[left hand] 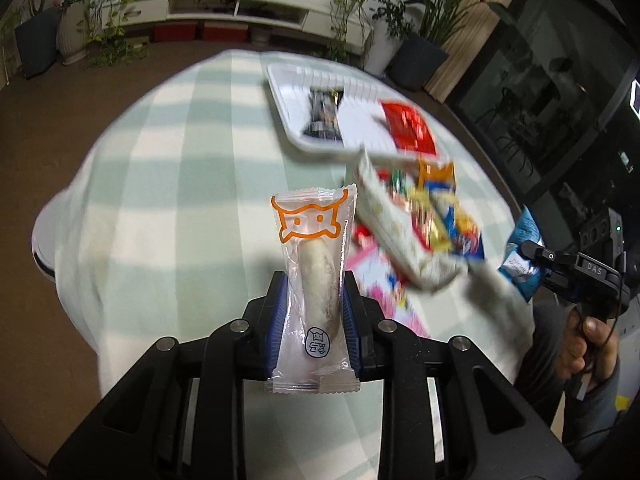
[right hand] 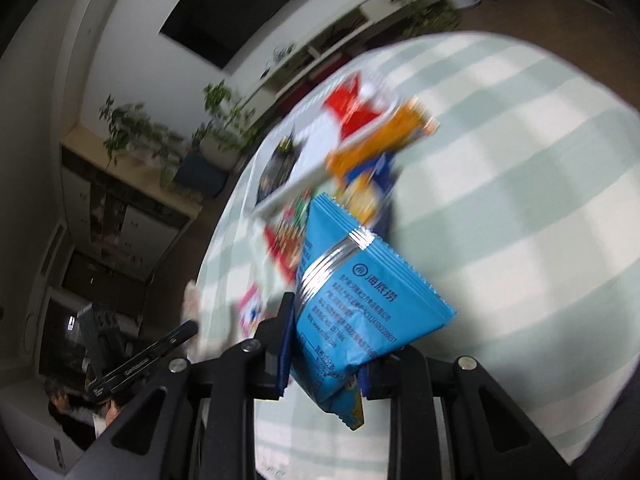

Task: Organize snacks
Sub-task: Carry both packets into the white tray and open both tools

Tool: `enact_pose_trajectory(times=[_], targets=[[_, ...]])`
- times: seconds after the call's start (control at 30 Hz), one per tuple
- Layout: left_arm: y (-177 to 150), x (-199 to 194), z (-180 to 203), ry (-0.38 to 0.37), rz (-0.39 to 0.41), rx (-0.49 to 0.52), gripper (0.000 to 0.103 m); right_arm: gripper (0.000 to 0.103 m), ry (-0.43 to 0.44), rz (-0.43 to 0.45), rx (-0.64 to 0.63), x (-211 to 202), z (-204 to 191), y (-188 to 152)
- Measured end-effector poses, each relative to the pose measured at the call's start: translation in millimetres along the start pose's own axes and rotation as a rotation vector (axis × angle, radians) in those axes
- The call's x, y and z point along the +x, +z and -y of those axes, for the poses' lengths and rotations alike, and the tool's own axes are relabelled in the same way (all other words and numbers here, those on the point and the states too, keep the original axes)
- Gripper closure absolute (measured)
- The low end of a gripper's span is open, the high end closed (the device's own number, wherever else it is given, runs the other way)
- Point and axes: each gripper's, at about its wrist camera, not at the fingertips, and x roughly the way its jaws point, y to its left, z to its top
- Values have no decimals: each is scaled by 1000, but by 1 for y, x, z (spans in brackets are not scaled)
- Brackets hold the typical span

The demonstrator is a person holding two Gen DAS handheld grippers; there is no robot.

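step: carrying snacks | left gripper (left hand: 314, 300) clamped on clear sausage pack (left hand: 312, 276) | right gripper (right hand: 324, 350) clamped on blue packet (right hand: 352, 300) | next: likely drop in white tray (left hand: 288, 120)

brown floor (left hand: 120, 92), white cabinet (left hand: 240, 4), potted plants (left hand: 424, 24).

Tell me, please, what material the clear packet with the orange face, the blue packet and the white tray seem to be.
Clear packet: thin glossy plastic film; the pale roll shows through.
Blue packet: plastic film, probably foil-lined; silver shiny seam.
White tray: seemingly rigid plastic; ribbed wall, though blurred.
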Motion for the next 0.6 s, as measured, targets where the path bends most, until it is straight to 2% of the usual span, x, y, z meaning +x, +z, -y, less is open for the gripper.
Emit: enact_pose_trajectory(times=[0.2, 0.37, 0.5, 0.6], targets=[[71, -1, -1, 3, 50, 17, 79, 76, -49, 129, -50, -34, -2, 65], [141, 20, 10, 4, 71, 35, 79, 76, -8, 186, -177, -27, -49, 124], [189, 51, 18, 26, 74, 44, 79, 76, 18, 107, -308, 24, -96, 160], [210, 81, 19, 41, 50, 37, 79, 76, 9, 22, -349, 72, -112, 178]])
